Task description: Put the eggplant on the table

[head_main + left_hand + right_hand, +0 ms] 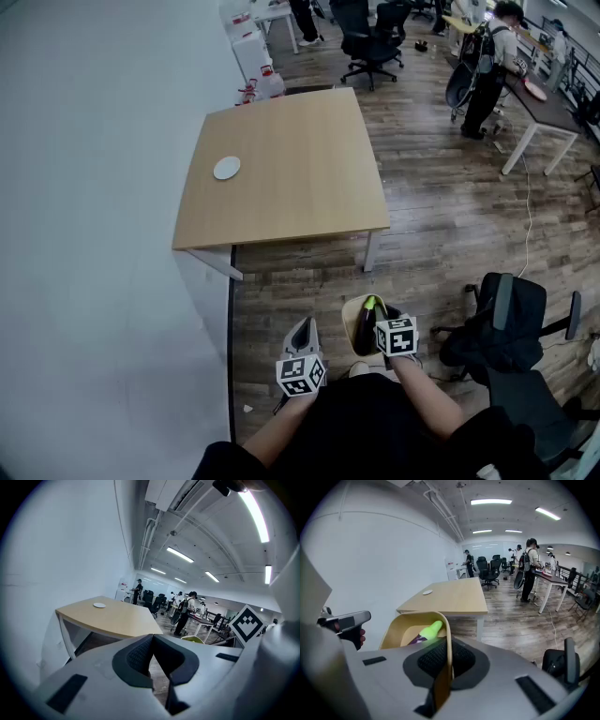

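Right gripper (443, 663) is clenching the bowl (410, 616) rim. Eggplant (425, 633) is lying inside, long axis and green stem pointing toward the table (291, 187). Left gripper (153, 637) is sitting closed, empty. Only the right gripper view is showing the pinch.

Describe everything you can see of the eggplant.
The eggplant has a dark purple body and bright green stem end. It lies tilted inside a tan wooden-looking bowl, stem uppermost, partly hidden by the rim. The right gripper clamps the bowl's rim; no jaw touches the eggplant. It is short of the table.
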Tool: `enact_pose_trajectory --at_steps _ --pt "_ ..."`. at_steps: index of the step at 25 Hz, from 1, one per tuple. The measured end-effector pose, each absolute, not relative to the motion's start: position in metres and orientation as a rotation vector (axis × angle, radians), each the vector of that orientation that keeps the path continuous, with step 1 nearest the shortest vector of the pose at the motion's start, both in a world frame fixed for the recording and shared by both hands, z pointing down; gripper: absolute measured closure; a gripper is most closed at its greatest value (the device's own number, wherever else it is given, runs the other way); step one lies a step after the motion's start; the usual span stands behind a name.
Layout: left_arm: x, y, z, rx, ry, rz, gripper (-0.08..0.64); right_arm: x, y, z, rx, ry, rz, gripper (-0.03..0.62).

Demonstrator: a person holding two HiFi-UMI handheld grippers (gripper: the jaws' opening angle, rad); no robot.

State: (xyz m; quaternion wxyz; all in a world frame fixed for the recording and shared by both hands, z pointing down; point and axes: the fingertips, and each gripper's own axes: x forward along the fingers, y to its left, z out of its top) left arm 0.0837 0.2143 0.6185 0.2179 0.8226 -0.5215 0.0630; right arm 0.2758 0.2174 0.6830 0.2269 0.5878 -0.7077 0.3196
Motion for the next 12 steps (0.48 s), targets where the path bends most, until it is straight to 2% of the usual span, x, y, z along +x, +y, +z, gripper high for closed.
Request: enact_pose_trajectory --at_steps 12 --pt "0.078 0.205 0.634 2.280 -1.448 0.187 0.548 0.270 0.197 0.699 1.652 -1.977 0.918 0.531"
